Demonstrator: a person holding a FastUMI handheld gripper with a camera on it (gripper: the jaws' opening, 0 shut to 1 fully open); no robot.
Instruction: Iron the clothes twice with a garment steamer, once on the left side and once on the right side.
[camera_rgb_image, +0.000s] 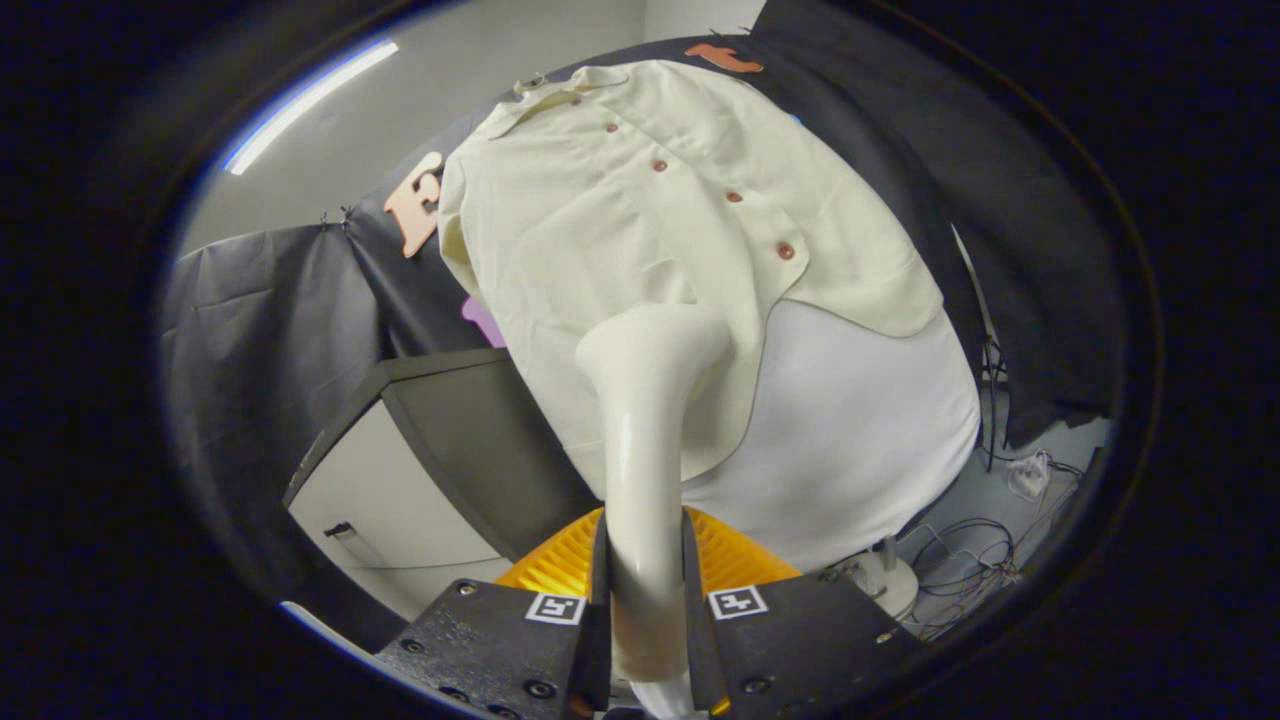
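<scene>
A cream shirt (640, 230) with several brown buttons hangs over a white ironing board (860, 430) ahead of me. My gripper (645, 560) is shut on the handle of the cream garment steamer (645, 430), both fingers pressing its sides. The steamer's wide head (650, 340) rests against the shirt's lower part, just to the left of the button line. Whether the head touches the fabric or hovers just off it I cannot tell.
A dark-topped cabinet with a white front (400, 470) stands to the left of the board. Beside the board's white base (890, 580), loose cables (970, 560) lie on the floor. Black cloth walls close in the back and both sides.
</scene>
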